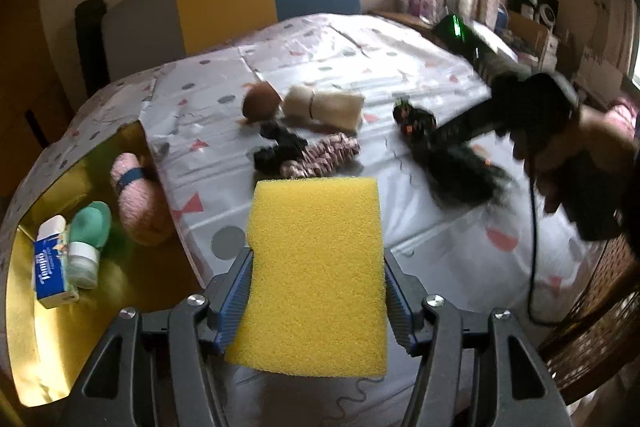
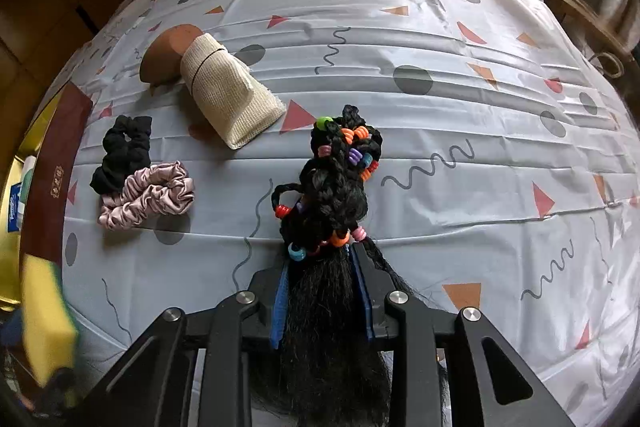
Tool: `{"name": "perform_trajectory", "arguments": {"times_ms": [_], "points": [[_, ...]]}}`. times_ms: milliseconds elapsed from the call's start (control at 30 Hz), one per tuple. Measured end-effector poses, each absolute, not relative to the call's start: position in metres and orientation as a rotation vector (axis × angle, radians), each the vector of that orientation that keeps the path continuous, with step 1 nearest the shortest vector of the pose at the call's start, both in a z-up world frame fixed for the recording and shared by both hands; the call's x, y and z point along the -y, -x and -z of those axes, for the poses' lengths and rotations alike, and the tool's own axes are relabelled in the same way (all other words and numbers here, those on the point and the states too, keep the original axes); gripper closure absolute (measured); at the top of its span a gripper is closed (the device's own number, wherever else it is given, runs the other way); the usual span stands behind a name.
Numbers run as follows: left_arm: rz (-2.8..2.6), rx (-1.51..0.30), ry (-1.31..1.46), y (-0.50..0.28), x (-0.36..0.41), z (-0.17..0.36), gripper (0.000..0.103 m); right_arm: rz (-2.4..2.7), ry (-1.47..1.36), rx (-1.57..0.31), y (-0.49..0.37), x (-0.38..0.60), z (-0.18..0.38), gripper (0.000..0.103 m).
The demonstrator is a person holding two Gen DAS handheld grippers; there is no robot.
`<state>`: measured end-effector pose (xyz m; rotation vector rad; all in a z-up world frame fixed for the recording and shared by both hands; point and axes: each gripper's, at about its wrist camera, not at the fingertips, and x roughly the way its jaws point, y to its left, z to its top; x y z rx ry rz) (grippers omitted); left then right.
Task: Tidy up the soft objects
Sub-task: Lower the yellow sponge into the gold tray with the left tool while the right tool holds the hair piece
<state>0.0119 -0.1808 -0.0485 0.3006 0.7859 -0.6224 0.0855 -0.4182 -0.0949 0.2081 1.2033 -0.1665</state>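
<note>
My left hand-held gripper [image 1: 318, 291] holds the yellow sponge [image 1: 316, 279] across its width, the blue pads pressing on both of its sides, and the sponge is lifted a little above the near edge of the worktop [image 2: 440, 99]. Beside the worktop's left edge stands the gold box [image 1: 60, 327], where a pink plush roll [image 1: 138, 199], a tissue pack [image 1: 50, 267] and a small jar [image 1: 82, 263] lie already.

My right hand-held gripper [image 2: 322, 291] is low over the middle of the worktop, with the loose end of the beaded black hairpiece [image 2: 336, 183] between its narrow jaws. I cannot tell if the pads really press on the hair or only stand around it.

I judge that the step in hand is carrying the sponge to the box. The next move calls for swinging the left hand toward the left edge, over the box wall, and letting the sponge go only above a free part of the floor. The black scrunchie [image 2: 122, 151], the pink scrunchie [image 2: 148, 199], the beige bandage roll [image 2: 224, 91] and the brown ball [image 2: 168, 53] wait near the far left corner.
</note>
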Motion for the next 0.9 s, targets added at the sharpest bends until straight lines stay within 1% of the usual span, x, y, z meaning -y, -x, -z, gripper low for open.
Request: {"name": "perform_trajectory", "arguments": {"times_ms": [167,333,633,900], "points": [[0.607,-0.772,-0.228,-0.015,0.169,0.022,0.042,0.169,-0.114,-1.195,-0.08,0.409,0.094,0.077],[0.577,-0.773,-0.157,-0.021,0.15,0.003,0.042,0.169,-0.091,-1.191,-0.079,0.407,0.094,0.077],[0.489,-0.776,-0.068,-0.034,0.107,-0.012,0.042,0.168,-0.083,-1.191,-0.08,0.408,0.095,0.077],[0.372,-0.79,0.069,-0.051,0.036,-0.02,0.042,0.168,-0.037,-1.185,-0.081,0.401,0.097,0.078]]}}
